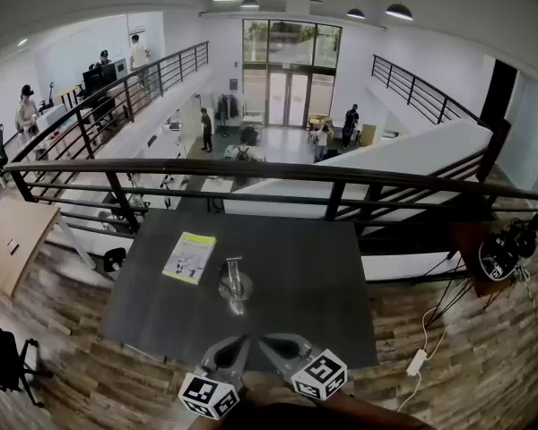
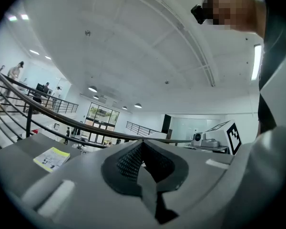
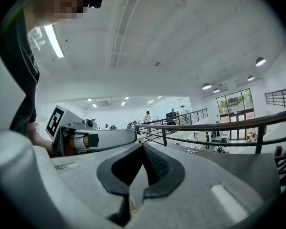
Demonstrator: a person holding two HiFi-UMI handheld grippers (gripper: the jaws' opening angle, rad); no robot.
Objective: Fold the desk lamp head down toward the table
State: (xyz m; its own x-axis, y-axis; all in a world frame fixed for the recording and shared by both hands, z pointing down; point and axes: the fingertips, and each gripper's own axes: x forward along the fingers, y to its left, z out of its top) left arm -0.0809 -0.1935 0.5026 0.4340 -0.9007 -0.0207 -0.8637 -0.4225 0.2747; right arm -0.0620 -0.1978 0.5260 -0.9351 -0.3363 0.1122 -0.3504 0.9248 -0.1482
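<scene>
The desk lamp (image 1: 235, 283) stands near the middle of the table (image 1: 314, 285), a little toward its left edge. You see it from almost straight above, a round base with a short bar reaching toward the far edge, so how far its head is folded cannot be told. Just beside it, toward the far left corner, lies a booklet (image 1: 189, 256) with a yellow-green cover. Your left tongs (image 1: 241, 339) and right tongs (image 1: 264, 339) sit side by side over the near edge, well short of the lamp, tips angled toward each other. Both are closed with nothing between the pads: in the left gripper view the ribbed pads (image 2: 131, 159) meet at one point, and in the right gripper view they do the same. Beyond the far edge runs a dark railing (image 1: 251, 173).
</scene>
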